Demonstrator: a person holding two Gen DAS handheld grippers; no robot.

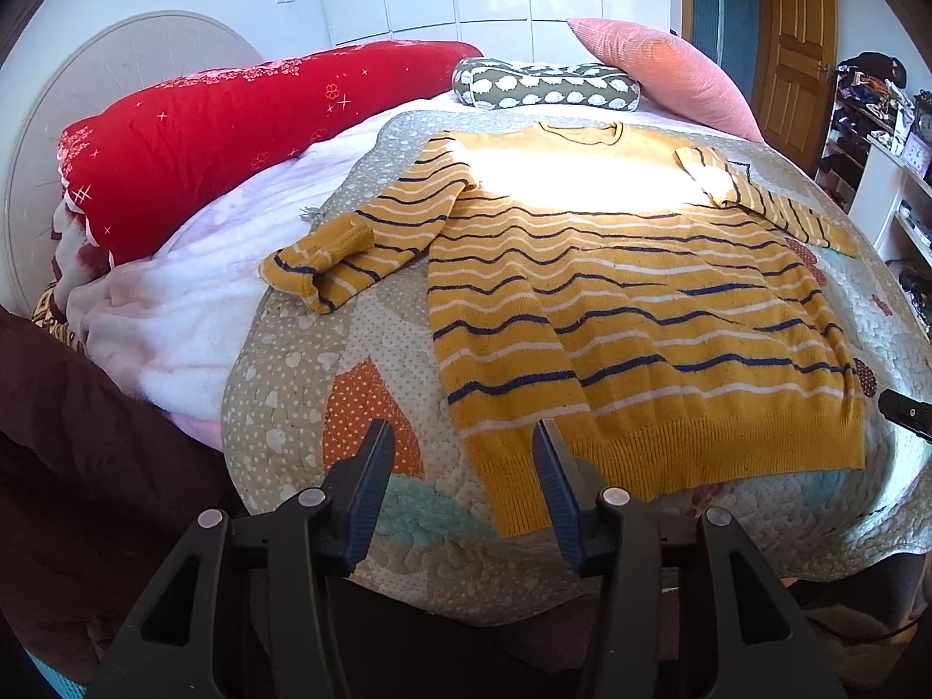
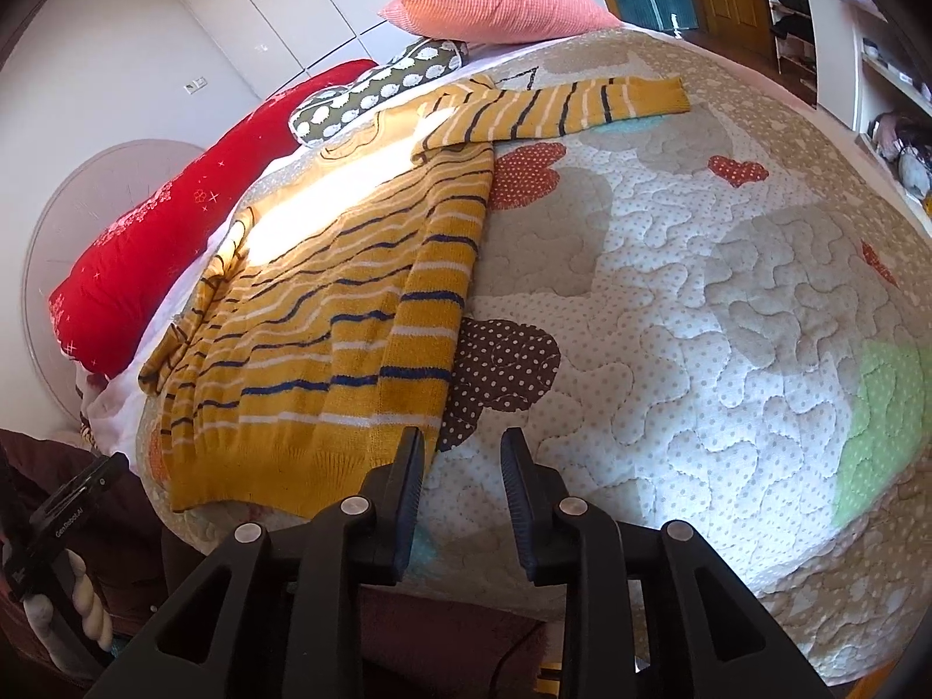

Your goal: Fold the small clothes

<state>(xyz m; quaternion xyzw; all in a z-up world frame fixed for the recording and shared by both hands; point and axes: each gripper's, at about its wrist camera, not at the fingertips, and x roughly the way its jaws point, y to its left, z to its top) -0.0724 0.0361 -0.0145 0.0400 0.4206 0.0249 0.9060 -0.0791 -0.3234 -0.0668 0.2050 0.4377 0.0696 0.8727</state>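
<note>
Left gripper (image 1: 463,437) fingers parted over sweater (image 1: 629,314) hem (nothing gripped), right gripper (image 2: 460,445) fingers released beside it

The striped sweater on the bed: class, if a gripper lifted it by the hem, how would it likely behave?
The striped sweater would probably hang limp: it lies flat with soft wrinkles and a crumpled left sleeve. The knit looks fuzzy and ribbed at the hem, so likely grippy rather than slippery. Its sleeves would probably trail and drag on the quilt.
</note>
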